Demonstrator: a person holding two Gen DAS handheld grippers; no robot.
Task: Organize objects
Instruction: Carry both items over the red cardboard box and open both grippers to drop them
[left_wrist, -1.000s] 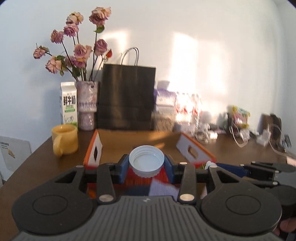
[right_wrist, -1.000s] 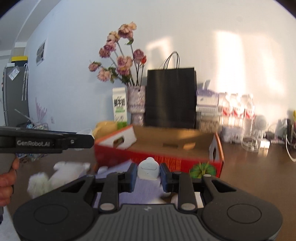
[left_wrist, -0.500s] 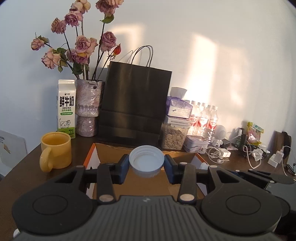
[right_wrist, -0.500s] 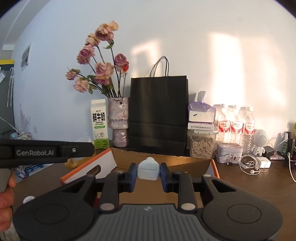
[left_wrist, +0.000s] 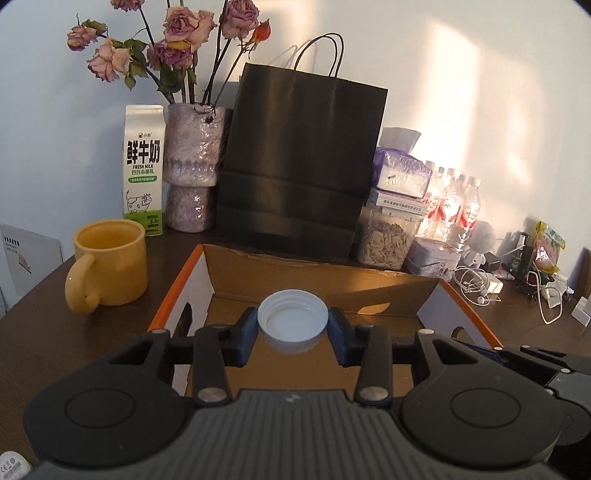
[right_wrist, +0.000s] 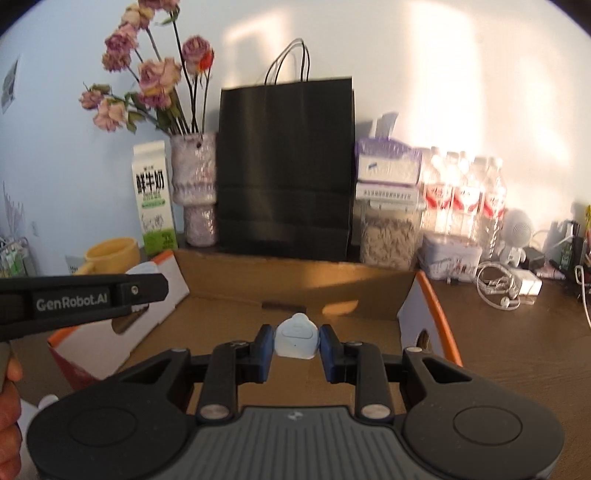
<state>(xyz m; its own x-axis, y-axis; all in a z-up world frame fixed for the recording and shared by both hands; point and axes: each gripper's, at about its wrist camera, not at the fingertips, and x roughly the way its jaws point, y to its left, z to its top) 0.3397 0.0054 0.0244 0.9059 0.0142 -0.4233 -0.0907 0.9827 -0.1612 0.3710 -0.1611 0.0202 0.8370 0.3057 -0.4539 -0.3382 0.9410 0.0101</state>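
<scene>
My left gripper (left_wrist: 292, 326) is shut on a white plastic bottle cap (left_wrist: 292, 320), its hollow side turned up toward the camera. It hangs over the open cardboard box (left_wrist: 325, 280) with orange-edged flaps. My right gripper (right_wrist: 297, 341) is shut on a small white rounded device (right_wrist: 297, 340) and hangs over the same cardboard box (right_wrist: 295, 284). The left tool's black body (right_wrist: 81, 301) crosses the left side of the right wrist view, with a hand (right_wrist: 9, 413) under it.
Behind the box stand a black paper bag (left_wrist: 301, 166), a vase of dried roses (left_wrist: 192, 166) and a milk carton (left_wrist: 143, 170). A yellow mug (left_wrist: 109, 264) sits left of the box. Jars, water bottles (left_wrist: 452, 206) and tangled cables (left_wrist: 480, 286) crowd the back right.
Both grippers have moved forward from in front of the box to above its open inside, each keeping its object. The bag and vase look nearer.
</scene>
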